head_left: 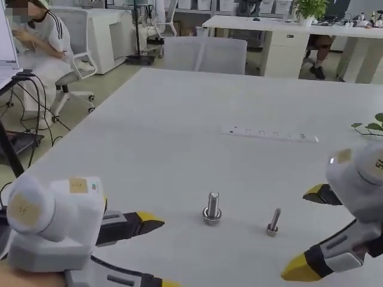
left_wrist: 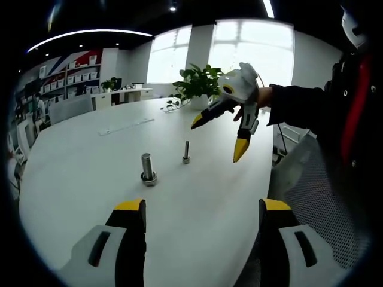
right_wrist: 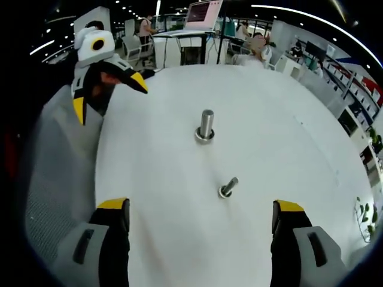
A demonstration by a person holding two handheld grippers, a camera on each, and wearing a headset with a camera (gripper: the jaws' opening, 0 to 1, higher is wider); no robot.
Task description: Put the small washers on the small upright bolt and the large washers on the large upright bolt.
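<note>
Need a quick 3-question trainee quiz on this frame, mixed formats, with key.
1. Fill in: beyond the large bolt, a white ____ lies flat on the table.
2. Which bolt stands closer to the right gripper? A. large bolt B. small bolt
3. True or false: the left gripper holds a washer.

Key: 1. power strip. 2. B. 3. False; its jaws are open and empty.
</note>
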